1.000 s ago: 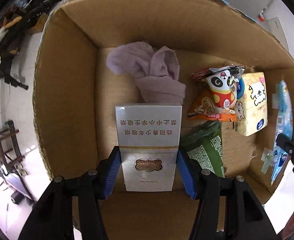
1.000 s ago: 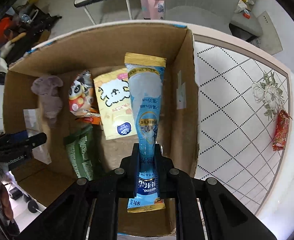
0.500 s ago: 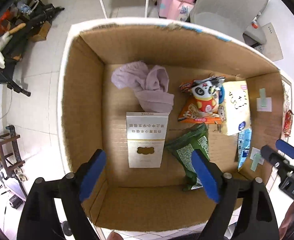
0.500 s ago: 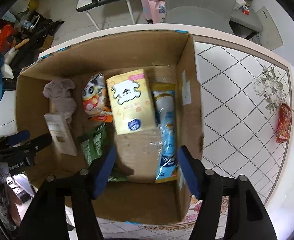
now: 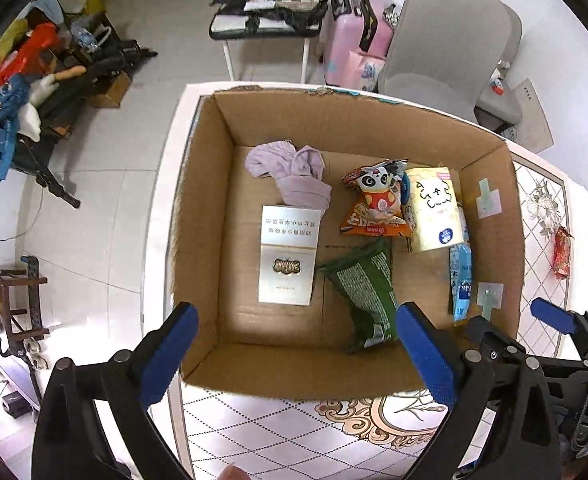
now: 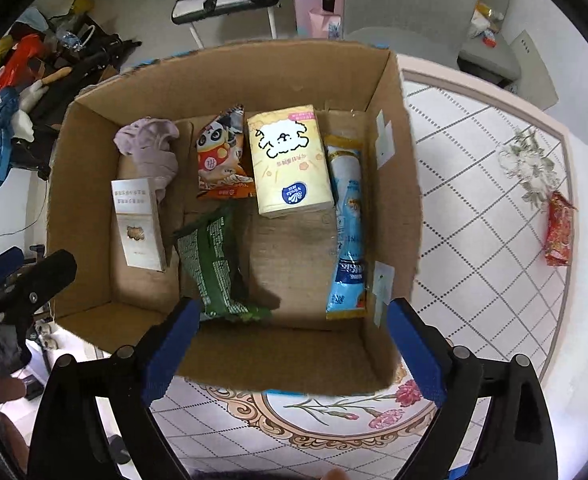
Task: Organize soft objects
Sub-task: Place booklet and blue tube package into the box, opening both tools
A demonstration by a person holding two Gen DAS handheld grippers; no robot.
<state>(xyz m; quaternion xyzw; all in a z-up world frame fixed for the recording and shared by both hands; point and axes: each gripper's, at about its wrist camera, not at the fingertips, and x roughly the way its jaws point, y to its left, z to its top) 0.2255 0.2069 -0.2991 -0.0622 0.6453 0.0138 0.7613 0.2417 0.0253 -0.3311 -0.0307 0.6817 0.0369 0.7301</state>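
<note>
An open cardboard box (image 5: pixel 202 216) (image 6: pixel 398 184) stands on the table. Inside lie a lilac cloth (image 5: pixel 290 172) (image 6: pixel 150 148), a white carton (image 5: pixel 290 256) (image 6: pixel 138 224), a panda snack bag (image 5: pixel 374 204) (image 6: pixel 222 156), a yellow tissue pack (image 5: pixel 434 208) (image 6: pixel 290 160), a green packet (image 5: pixel 366 288) (image 6: pixel 214 264) and a blue tube pack (image 5: pixel 460 272) (image 6: pixel 350 224). My left gripper (image 5: pixel 298 356) is open and empty above the box's near wall. My right gripper (image 6: pixel 290 348) is open and empty above the near wall too.
A red snack packet (image 5: pixel 563 252) (image 6: pixel 559 230) lies on the patterned tablecloth right of the box. A grey chair (image 5: pixel 450 40), a pink suitcase (image 5: pixel 350 52) and a small table stand behind. Clutter lies on the floor at left (image 5: pixel 22 92).
My left gripper let go of the white carton and my right let go of the blue tube pack. Both opened and pulled back up out of the box.
</note>
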